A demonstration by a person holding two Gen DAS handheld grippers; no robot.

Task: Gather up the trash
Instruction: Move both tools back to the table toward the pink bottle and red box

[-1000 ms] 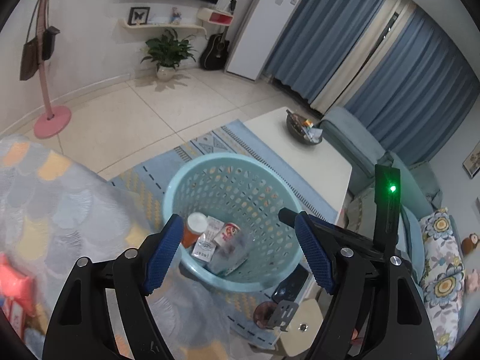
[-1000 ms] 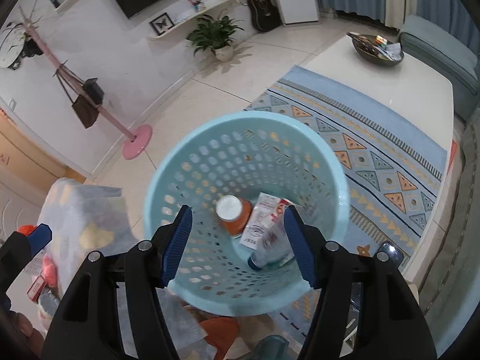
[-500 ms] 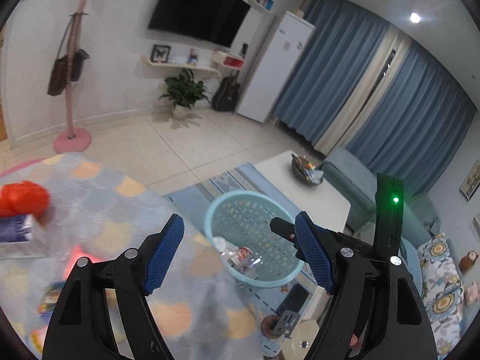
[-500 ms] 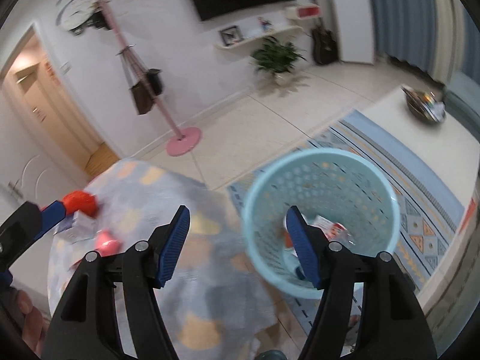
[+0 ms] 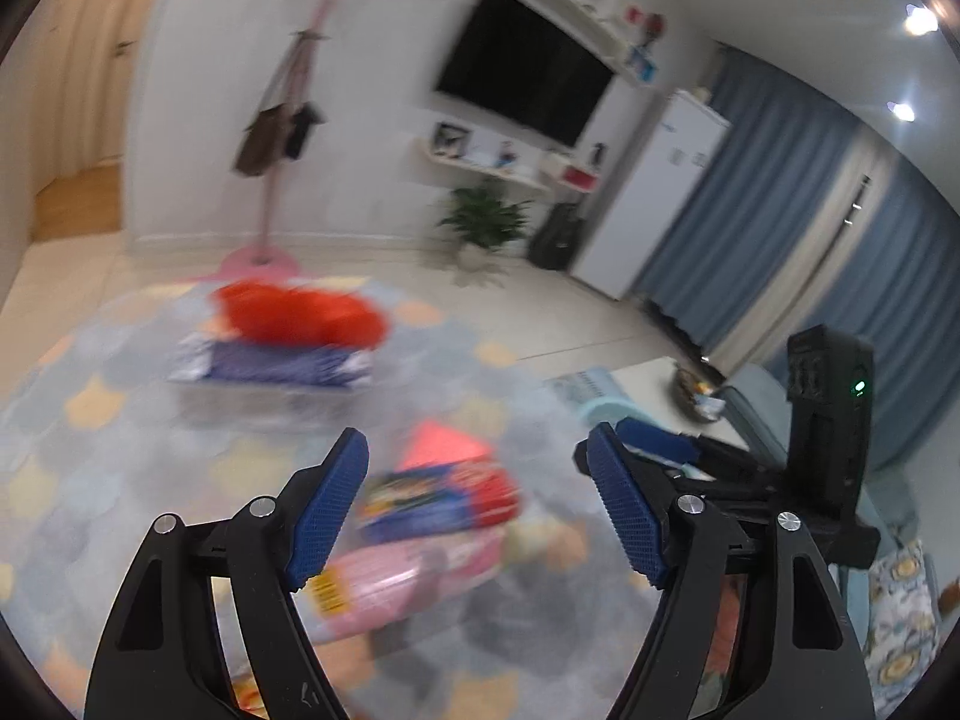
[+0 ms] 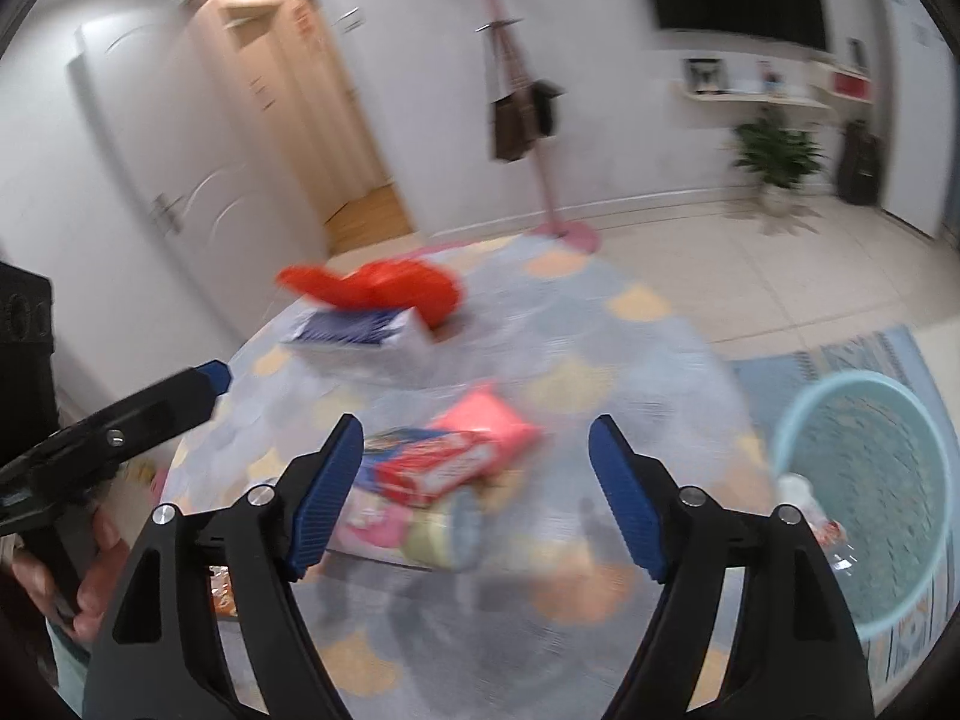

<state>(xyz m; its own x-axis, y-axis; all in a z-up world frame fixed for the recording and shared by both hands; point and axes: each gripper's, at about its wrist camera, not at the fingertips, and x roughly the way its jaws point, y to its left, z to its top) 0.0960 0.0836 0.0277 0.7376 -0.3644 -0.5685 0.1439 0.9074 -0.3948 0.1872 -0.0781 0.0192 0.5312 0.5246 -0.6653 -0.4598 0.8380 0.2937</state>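
Both views are blurred. The left claw [image 5: 477, 507] hangs wide open over the desk [image 5: 120, 450], holding nothing. Between its fingers, on the patterned cloth, lies a pile of trash: a red-and-blue packet [image 5: 438, 495] resting on a pink pack [image 5: 396, 579], with a pink-red wrapper [image 5: 444, 447] just behind the packet. Farther back from the packet sits a blue-and-white box [image 5: 276, 363], and a red bag [image 5: 300, 315] lies against the box's far side. To the right of the packet, beyond the desk edge, a sliver of the pale blue basket [image 5: 600, 408] shows, partly hidden behind the right claw's arm.

The right claw [image 6: 477, 501] is also spread wide and empty, above the same desk [image 6: 600, 630]. The packet [image 6: 432, 465] sits between its fingers, nearer the left one, with the wrapper [image 6: 486, 420] touching its far side and the pink pack [image 6: 372, 519] under its near left corner. A pale jar-like item [image 6: 444, 534] lies just in front of the packet; its kind cannot be told. The box [image 6: 360, 336] and the bag [image 6: 390, 291] lie well behind the packet, touching each other. The basket [image 6: 864, 480] stands on the floor to the right of the packet, off the desk, with some items inside. The left claw [image 6: 213, 378] shows at the far left of this view, held by a hand [image 6: 90, 576].
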